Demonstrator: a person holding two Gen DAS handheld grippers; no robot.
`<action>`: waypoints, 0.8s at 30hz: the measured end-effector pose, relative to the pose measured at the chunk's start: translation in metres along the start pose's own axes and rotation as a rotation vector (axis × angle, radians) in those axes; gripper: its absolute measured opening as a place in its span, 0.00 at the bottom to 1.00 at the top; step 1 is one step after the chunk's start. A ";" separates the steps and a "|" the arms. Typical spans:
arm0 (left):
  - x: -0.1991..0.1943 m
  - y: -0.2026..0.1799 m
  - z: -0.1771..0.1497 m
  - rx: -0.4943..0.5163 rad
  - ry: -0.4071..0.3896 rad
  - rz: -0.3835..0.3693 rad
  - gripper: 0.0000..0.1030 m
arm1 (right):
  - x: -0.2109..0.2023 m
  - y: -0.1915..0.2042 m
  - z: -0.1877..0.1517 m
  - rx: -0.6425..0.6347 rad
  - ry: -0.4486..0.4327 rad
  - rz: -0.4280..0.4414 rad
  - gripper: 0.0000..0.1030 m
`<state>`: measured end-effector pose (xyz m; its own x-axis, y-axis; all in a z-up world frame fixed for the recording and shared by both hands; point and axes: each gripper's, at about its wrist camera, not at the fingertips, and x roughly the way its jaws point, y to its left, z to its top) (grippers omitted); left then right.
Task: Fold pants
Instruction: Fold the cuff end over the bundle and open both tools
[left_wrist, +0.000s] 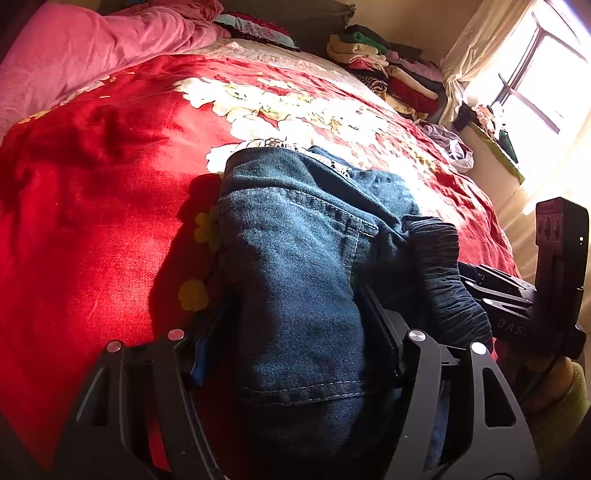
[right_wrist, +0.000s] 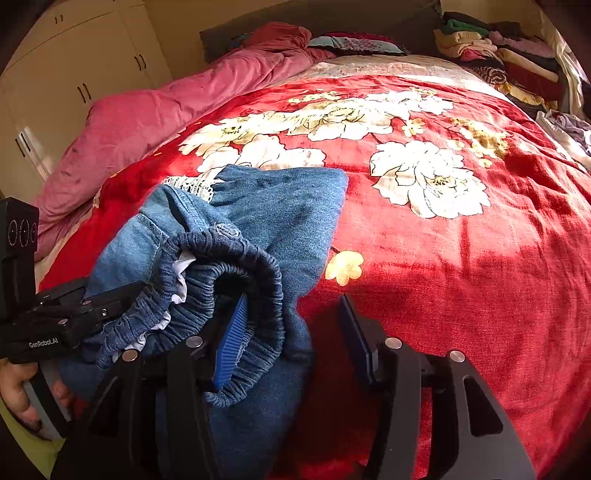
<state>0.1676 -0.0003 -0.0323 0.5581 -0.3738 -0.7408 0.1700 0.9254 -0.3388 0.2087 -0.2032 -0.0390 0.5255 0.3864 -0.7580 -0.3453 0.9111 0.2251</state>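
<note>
Blue denim pants (left_wrist: 295, 258) with an elastic waistband (right_wrist: 236, 280) lie bunched on the red floral blanket (right_wrist: 443, 240). In the left wrist view the denim fills the gap between my left gripper's (left_wrist: 291, 354) wide-apart fingers, which straddle it. My right gripper (right_wrist: 291, 339) is open; its left blue pad (right_wrist: 231, 343) sits inside the waistband opening, its right finger (right_wrist: 356, 339) is over bare blanket. The left gripper (right_wrist: 92, 306) shows at the left of the right wrist view, its tip against the waistband. The right gripper (left_wrist: 495, 291) shows at the right of the left wrist view.
A pink quilt (right_wrist: 155, 122) lies along the bed's far left. A pile of folded clothes (right_wrist: 506, 55) sits at the far right corner by the window (left_wrist: 543, 74). Cupboards (right_wrist: 74, 74) stand at the left.
</note>
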 end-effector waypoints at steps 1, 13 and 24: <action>-0.001 0.000 0.000 -0.001 -0.001 0.001 0.58 | -0.001 0.000 0.000 -0.001 0.002 -0.004 0.50; -0.029 -0.004 -0.003 0.005 -0.039 0.051 0.86 | -0.045 0.004 -0.009 -0.015 -0.113 -0.077 0.79; -0.108 -0.022 -0.022 -0.009 -0.206 0.106 0.91 | -0.127 0.030 -0.025 -0.068 -0.303 -0.072 0.96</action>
<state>0.0860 0.0178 0.0427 0.7265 -0.2525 -0.6391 0.0944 0.9579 -0.2711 0.1127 -0.2286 0.0486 0.7548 0.3553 -0.5515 -0.3441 0.9301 0.1282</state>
